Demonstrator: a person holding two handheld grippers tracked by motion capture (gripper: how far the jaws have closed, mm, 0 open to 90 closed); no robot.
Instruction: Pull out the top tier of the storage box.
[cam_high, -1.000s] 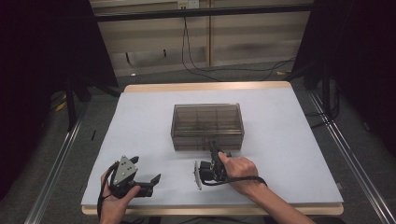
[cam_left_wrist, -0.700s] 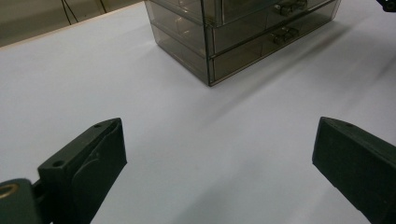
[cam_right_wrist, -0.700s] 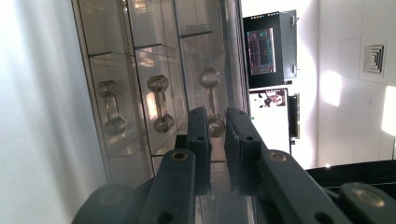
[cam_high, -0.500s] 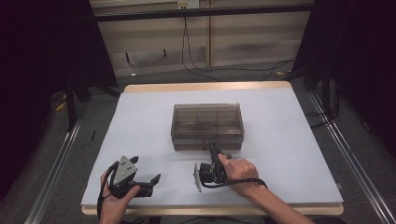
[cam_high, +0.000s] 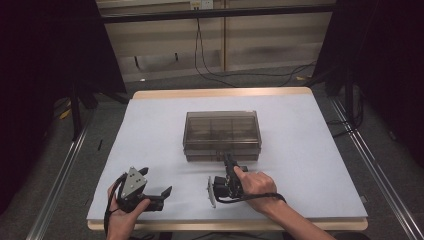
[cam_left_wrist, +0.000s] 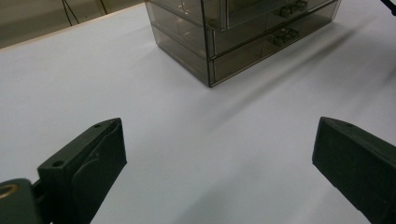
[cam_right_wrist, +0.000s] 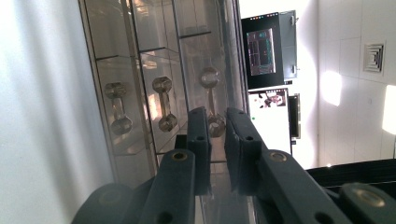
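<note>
Right gripper (cam_right_wrist: 215, 122): rolled sideways, jaws being closed on the top drawer handle (cam_right_wrist: 211, 100), likely for pulling.
Drawer box (cam_high: 222, 135): directly ahead, touching.
Left gripper (cam_left_wrist: 219, 154): being held open, idle, box well ahead.

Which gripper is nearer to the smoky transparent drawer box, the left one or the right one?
The right. The right gripper is at the front face of the drawer box, its jaws closed around a drawer handle. The left gripper rests apart, near the table's front-left edge, open.

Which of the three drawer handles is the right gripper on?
The top drawer's handle, rightmost in the turned right gripper view: the right gripper has its jaws on it; the two beside it stand free.
</note>
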